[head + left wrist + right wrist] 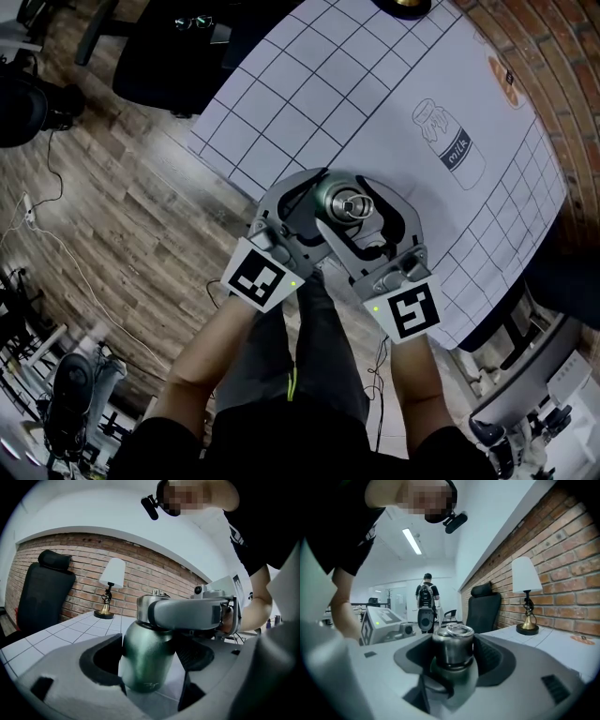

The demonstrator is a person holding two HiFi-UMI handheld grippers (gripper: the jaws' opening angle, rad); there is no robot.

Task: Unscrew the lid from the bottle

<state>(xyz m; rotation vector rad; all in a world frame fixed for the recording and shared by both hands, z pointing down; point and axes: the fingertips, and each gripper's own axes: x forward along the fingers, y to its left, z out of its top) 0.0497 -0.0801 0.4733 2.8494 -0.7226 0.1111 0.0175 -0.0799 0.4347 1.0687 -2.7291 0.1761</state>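
A dark green metal bottle (146,656) stands upright on the white grid tablecloth (394,112), near its front edge. Its steel lid (452,646) has a ring on top and sits on the neck. My left gripper (150,663) is shut on the bottle's body, a pad pressing each side. My right gripper (452,654) comes from the opposite side, higher up, and its jaws hold the lid between them. In the head view both grippers meet around the lid (351,206), the left gripper (323,202) low and the right gripper (364,214) above it.
A milk-bottle drawing (450,145) is printed on the cloth beyond the bottle. A table lamp (111,585) stands by the brick wall and a black office chair (42,592) sits at the table's end. A person with a backpack (426,597) stands far off. Wooden floor (122,216) lies to the left.
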